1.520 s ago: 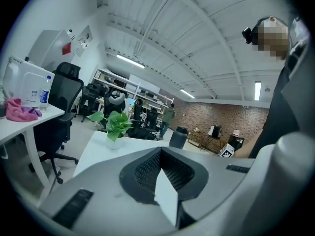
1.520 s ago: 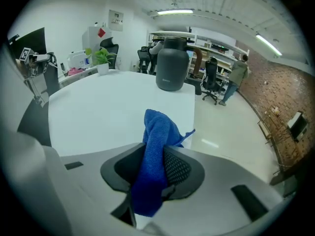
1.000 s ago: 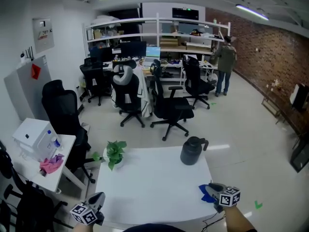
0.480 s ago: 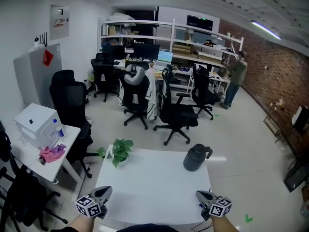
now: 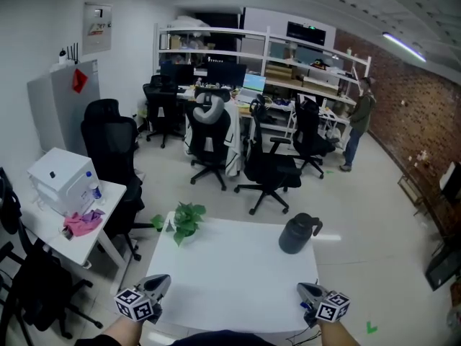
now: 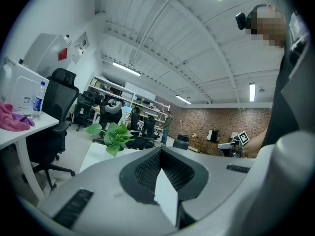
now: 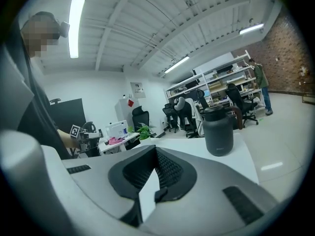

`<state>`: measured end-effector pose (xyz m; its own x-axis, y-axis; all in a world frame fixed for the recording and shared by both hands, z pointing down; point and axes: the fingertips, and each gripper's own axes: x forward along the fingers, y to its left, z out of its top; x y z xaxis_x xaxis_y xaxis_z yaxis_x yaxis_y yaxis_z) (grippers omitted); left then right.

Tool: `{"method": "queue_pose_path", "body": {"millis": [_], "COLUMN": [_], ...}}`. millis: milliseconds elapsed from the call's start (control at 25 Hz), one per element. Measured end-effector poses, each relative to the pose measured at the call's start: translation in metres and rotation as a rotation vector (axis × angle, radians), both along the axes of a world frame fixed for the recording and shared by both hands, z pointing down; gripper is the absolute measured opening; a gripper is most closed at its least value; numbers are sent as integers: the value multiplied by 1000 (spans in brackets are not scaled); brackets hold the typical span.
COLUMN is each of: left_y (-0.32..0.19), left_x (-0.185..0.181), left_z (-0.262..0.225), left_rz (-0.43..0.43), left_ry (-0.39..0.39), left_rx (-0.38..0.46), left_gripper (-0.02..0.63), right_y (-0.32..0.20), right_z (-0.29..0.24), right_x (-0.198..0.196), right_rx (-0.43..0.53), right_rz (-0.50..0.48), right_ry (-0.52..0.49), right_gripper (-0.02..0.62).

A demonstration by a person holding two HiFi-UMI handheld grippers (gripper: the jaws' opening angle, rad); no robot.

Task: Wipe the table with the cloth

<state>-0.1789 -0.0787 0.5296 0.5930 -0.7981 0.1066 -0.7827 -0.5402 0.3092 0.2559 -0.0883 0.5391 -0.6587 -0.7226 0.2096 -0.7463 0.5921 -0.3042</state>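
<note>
A white table [image 5: 230, 265] lies in front of me, with both grippers held over its near edge. My left gripper [image 5: 158, 282] is at the front left, jaws together with nothing between them [image 6: 160, 152]. At the front right is my right gripper [image 5: 303, 289], and its jaws also meet with nothing in them [image 7: 156, 152]. No cloth shows plainly in any view; only a small dark blue bit [image 5: 305, 306] peeks out under the right gripper. Each gripper view also catches the other one: the right gripper [image 6: 231, 142] and the left gripper [image 7: 86, 132].
A potted plant [image 5: 186, 222] stands at the table's far left corner and a dark jug [image 5: 297, 234] at its far right. A side table [image 5: 43, 229] to the left holds a white box, a bottle and a pink rag [image 5: 83, 222]. Office chairs and a person [image 5: 360, 121] are beyond.
A second ago the right gripper was on a blue cloth at the table's right edge; it has since drawn back to the near edge and the cloth is out of plain sight. The left gripper came up.
</note>
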Motion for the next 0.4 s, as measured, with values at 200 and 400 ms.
{"method": "queue_pose_path", "body": {"millis": [200,400], "left_y": [1,1], "left_x": [1,-1], "left_z": [-1,0], "left_rz": [-3,-2], "left_ry": [5,2], "left_rx": [-3,10], "left_gripper": [0,0], "right_y": [1,2], "right_z": [2,3], "right_x": [0,-3], "right_rx": [-1,0], "right_rz": [-8,-16], "right_ry": [2,7], "right_gripper": [0,0]}}
